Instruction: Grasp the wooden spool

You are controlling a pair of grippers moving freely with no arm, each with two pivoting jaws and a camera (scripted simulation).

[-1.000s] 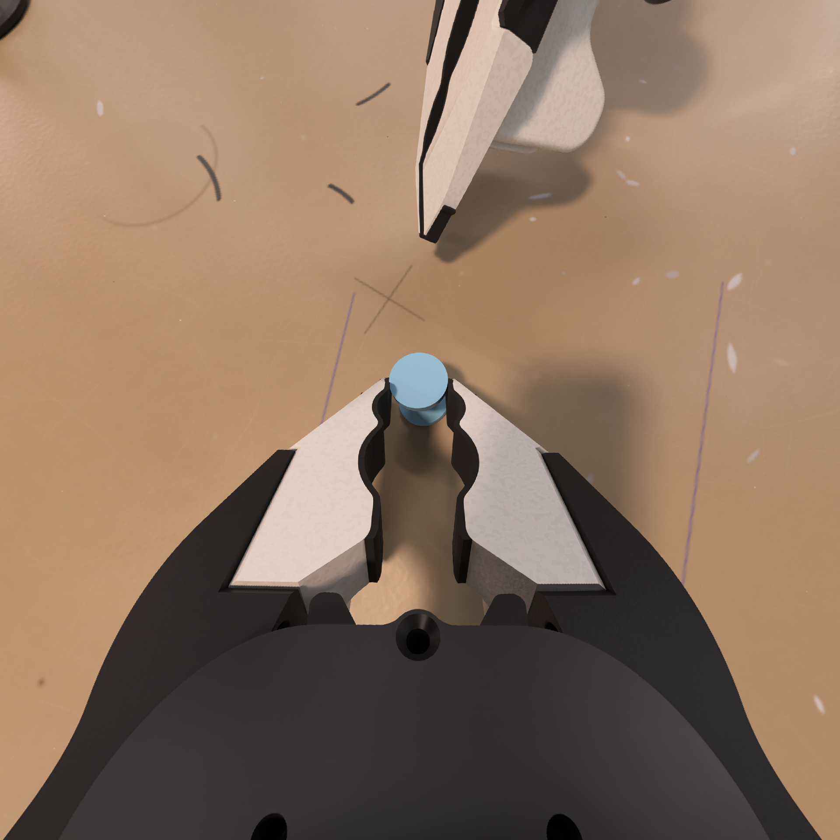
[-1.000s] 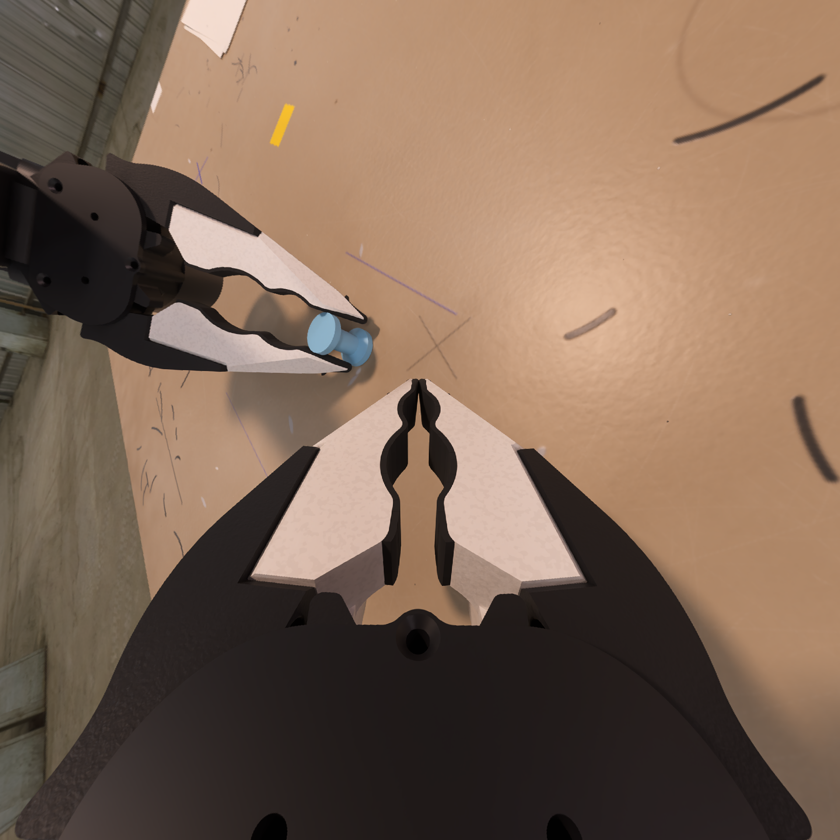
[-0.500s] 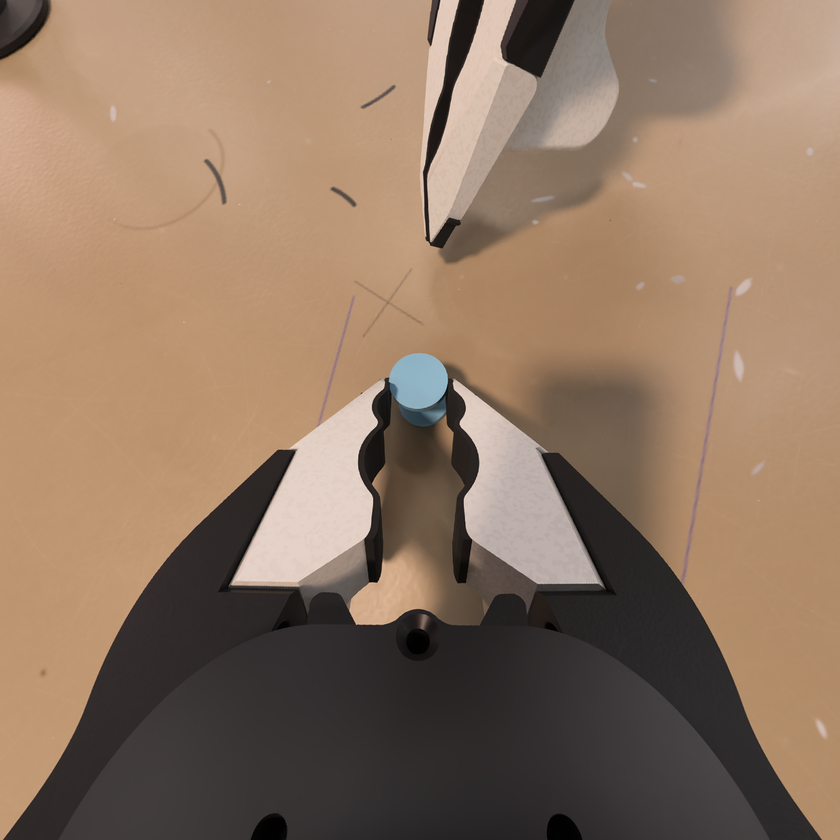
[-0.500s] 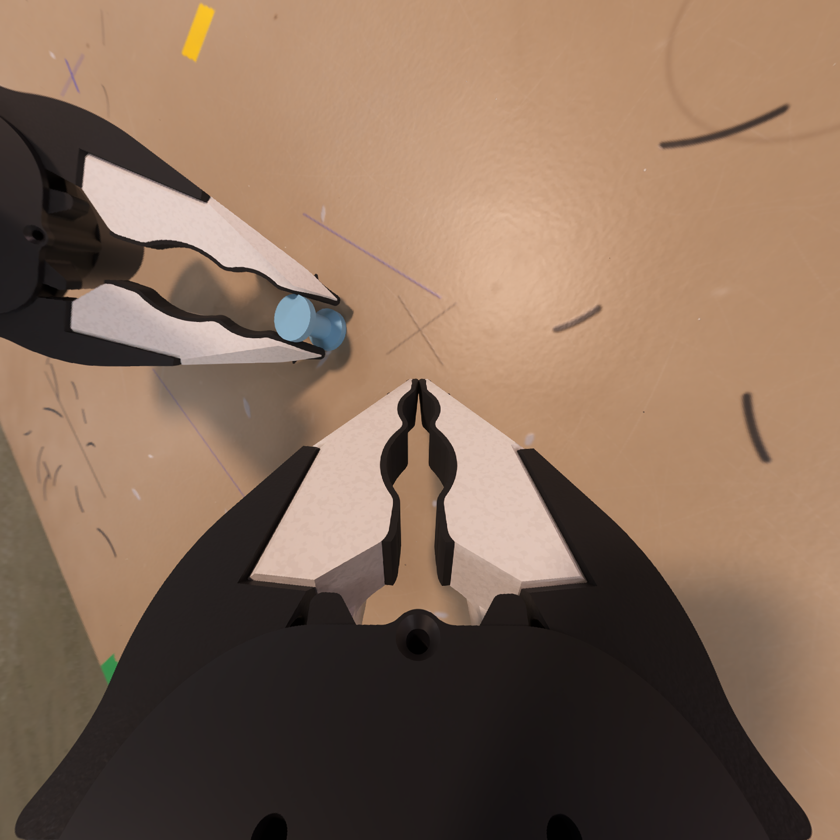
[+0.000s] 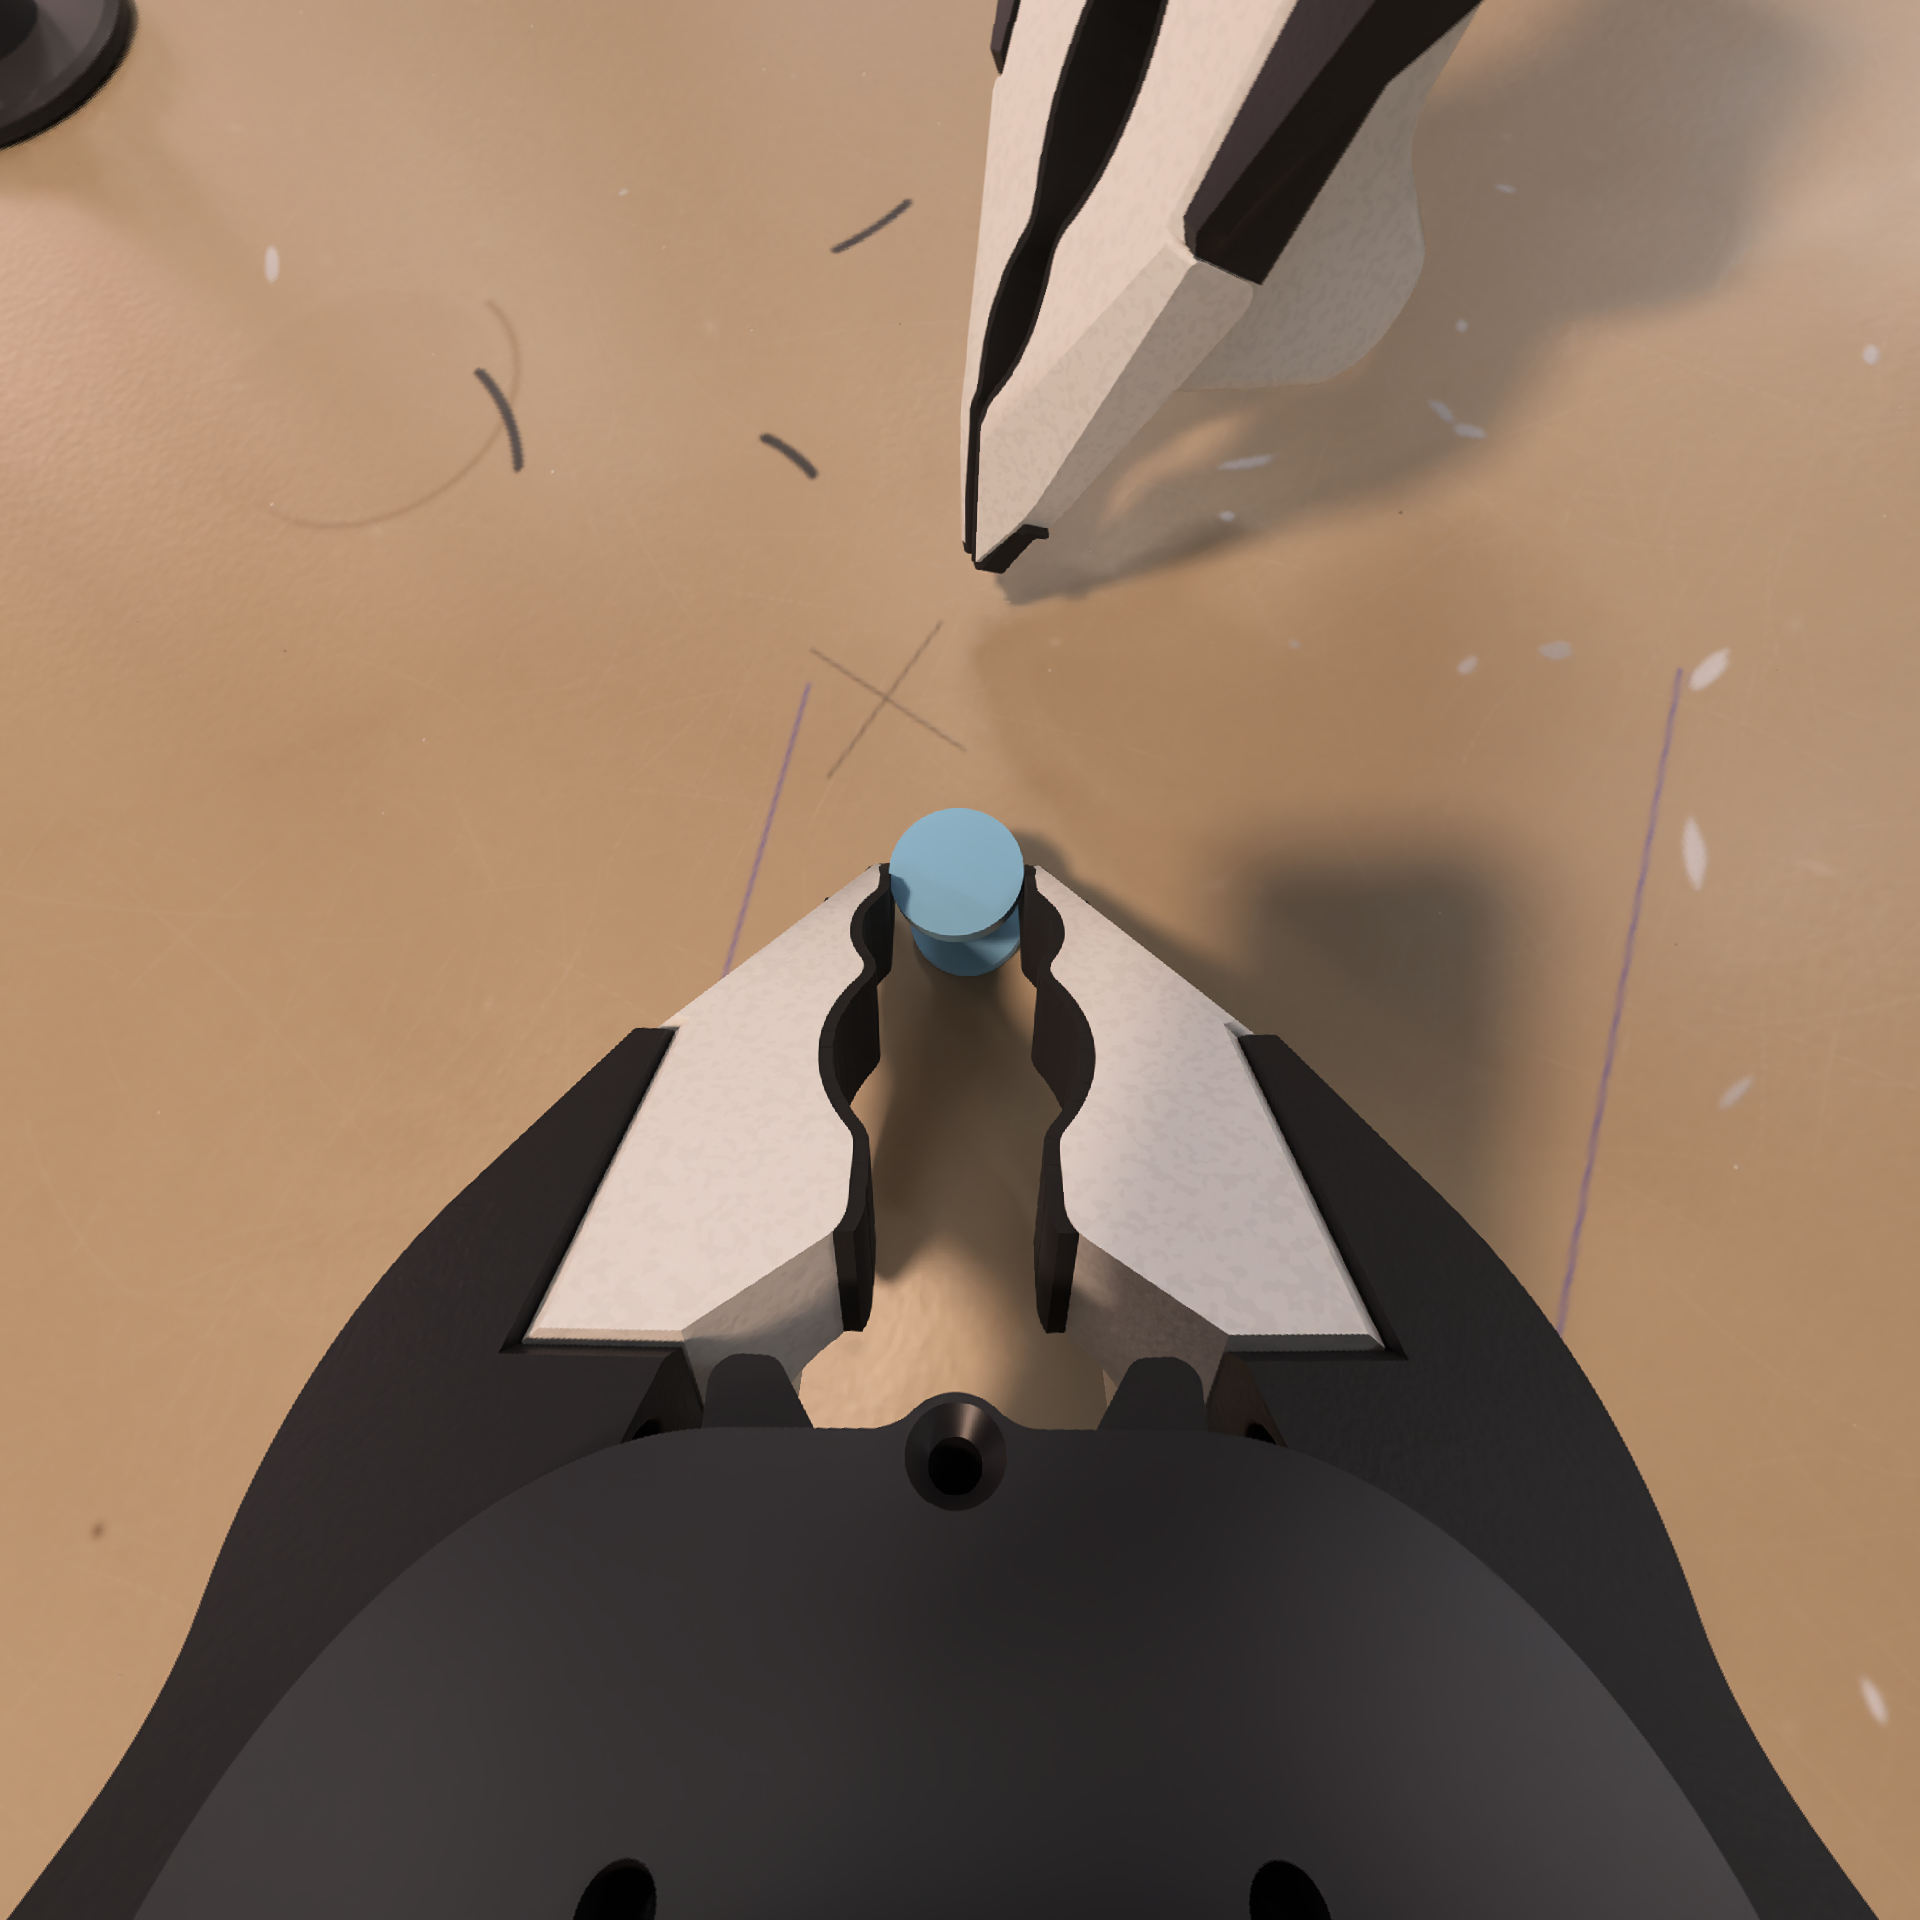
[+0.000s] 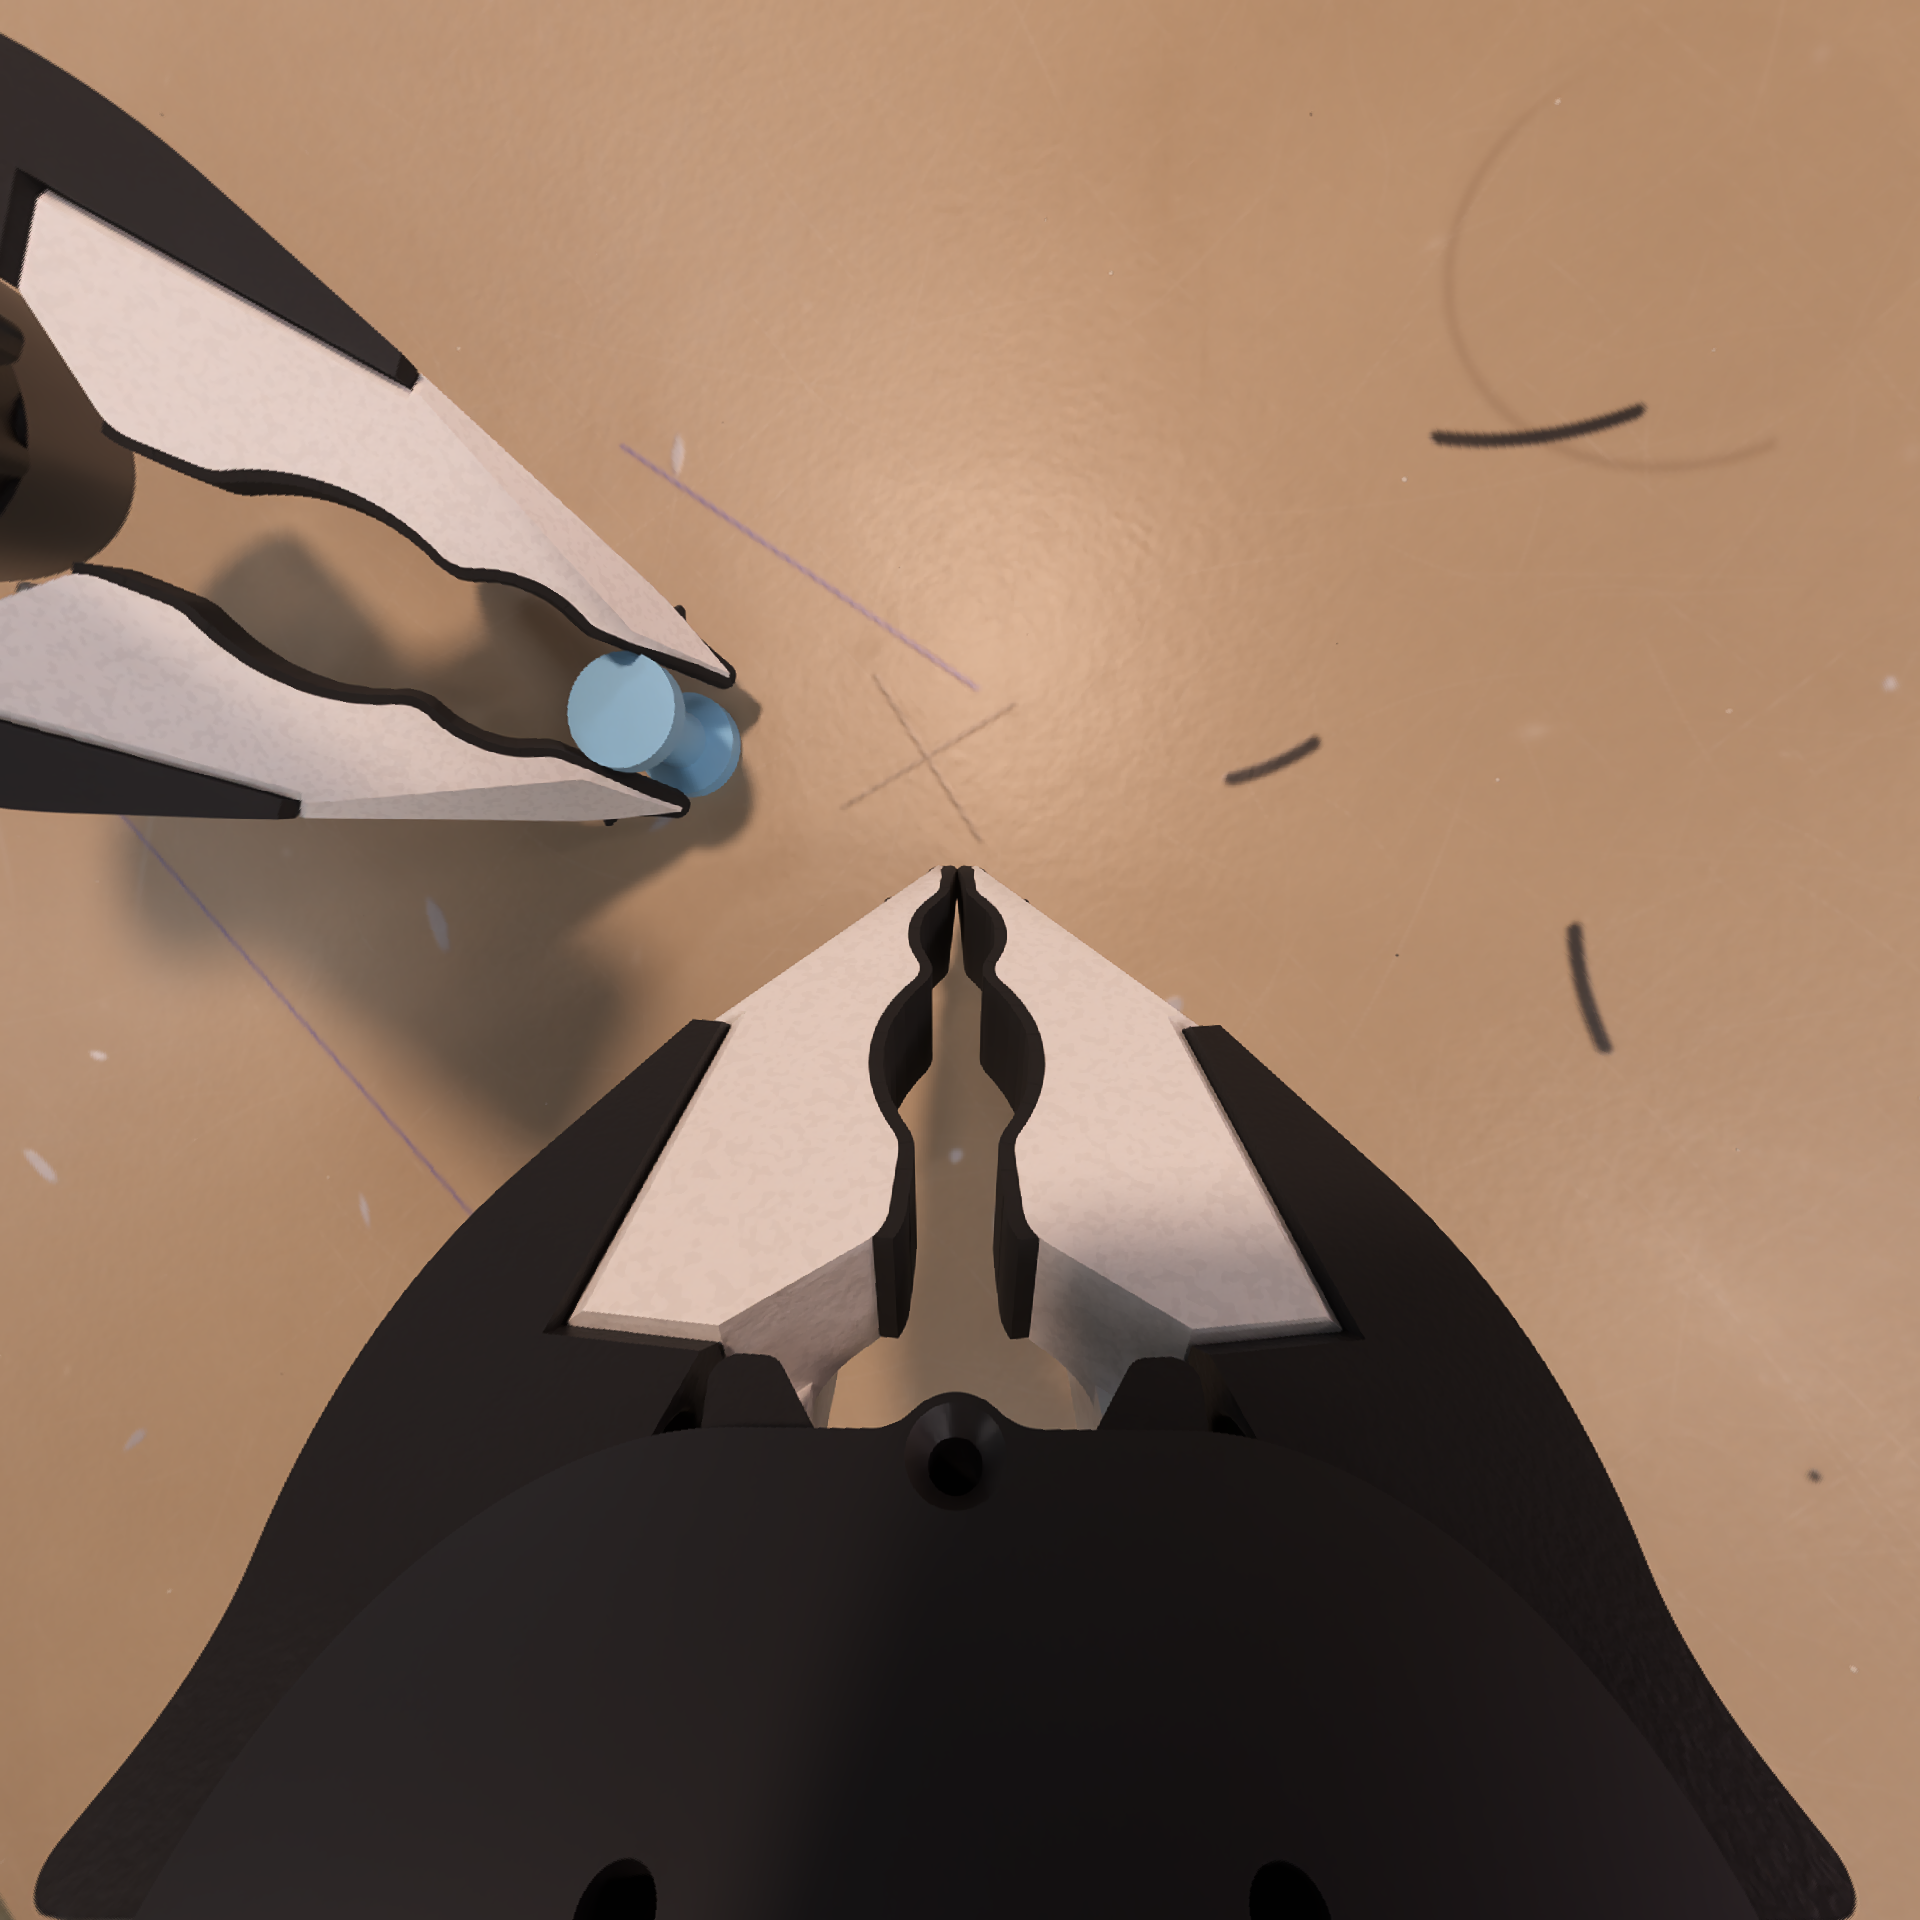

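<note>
In your left wrist view, the left tongs (image 5: pixel 956 894) sit nearest you, their two pale fingers (image 5: pixel 727 1122) clenched on the wooden spool (image 5: pixel 954 871), a light blue piece gripped right at the tips. Its round top flange faces you and its narrower stem drops toward the tabletop (image 5: pixel 312 935) below; whether the lower end touches the surface, you cannot tell from here. Just beyond the spool, toward 12 o'clock, a faint scratched cross (image 5: pixel 885 698) marks the tan surface. Farther on at 12 to 1 o'clock the right tongs (image 5: pixel 987 556) point down toward that cross, well apart from the spool. Dark curved scuffs (image 5: pixel 499 416) lie at 10 to 11 o'clock, and part of a dark round object (image 5: pixel 42 62) shows at the far top-left corner.

In your right wrist view, the right tongs (image 6: pixel 956 878) are nearest, pressed together at the tips with nothing between them. Ahead at 12 o'clock lies the same cross (image 6: pixel 928 756). At 10 o'clock the left tongs (image 6: pixel 696 743) come in from the left, pinching the spool (image 6: pixel 649 727), which leans with its flange toward you. Dark scuffs (image 6: pixel 1538 424) sit far off at 2 o'clock.
</note>
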